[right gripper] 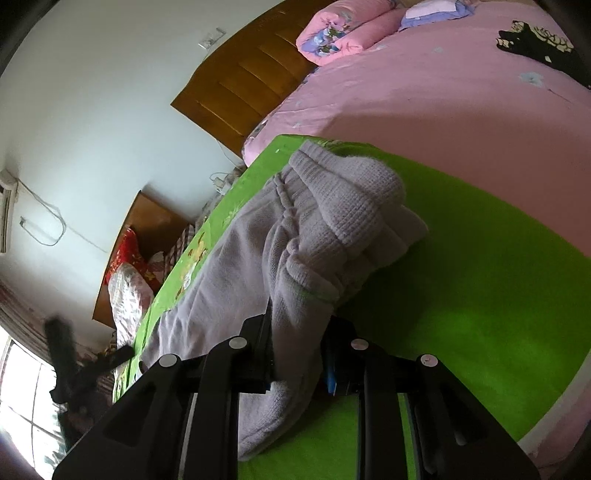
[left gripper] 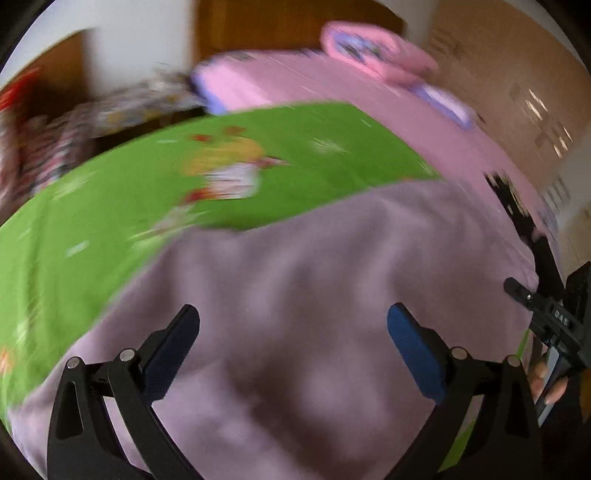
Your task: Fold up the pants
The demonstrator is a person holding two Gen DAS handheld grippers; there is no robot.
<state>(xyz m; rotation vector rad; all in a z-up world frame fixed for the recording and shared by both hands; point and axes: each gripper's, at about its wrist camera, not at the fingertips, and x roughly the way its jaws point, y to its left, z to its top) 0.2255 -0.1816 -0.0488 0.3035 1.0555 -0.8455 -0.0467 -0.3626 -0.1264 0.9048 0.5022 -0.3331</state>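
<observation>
The lilac knitted pants [left gripper: 314, 280] lie spread on a green printed sheet [left gripper: 110, 206]. The left wrist view is blurred. My left gripper [left gripper: 293, 325] is open just above the pants and holds nothing. In the right wrist view my right gripper [right gripper: 297, 332] is shut on a ribbed cuff of the pants [right gripper: 299, 332]. The pants [right gripper: 314, 221] lie bunched beyond it, with a ribbed band folded over on top. The right gripper's body [left gripper: 554, 325] shows at the right edge of the left wrist view.
The green sheet [right gripper: 480, 295] lies on a pink bed [right gripper: 424, 92]. A pink rolled quilt [right gripper: 332, 33] and a black garment [right gripper: 535, 40] lie on the far side of the bed. A wooden headboard [right gripper: 240, 85] stands by the wall. Patterned bedding [right gripper: 129, 266] is piled at the left.
</observation>
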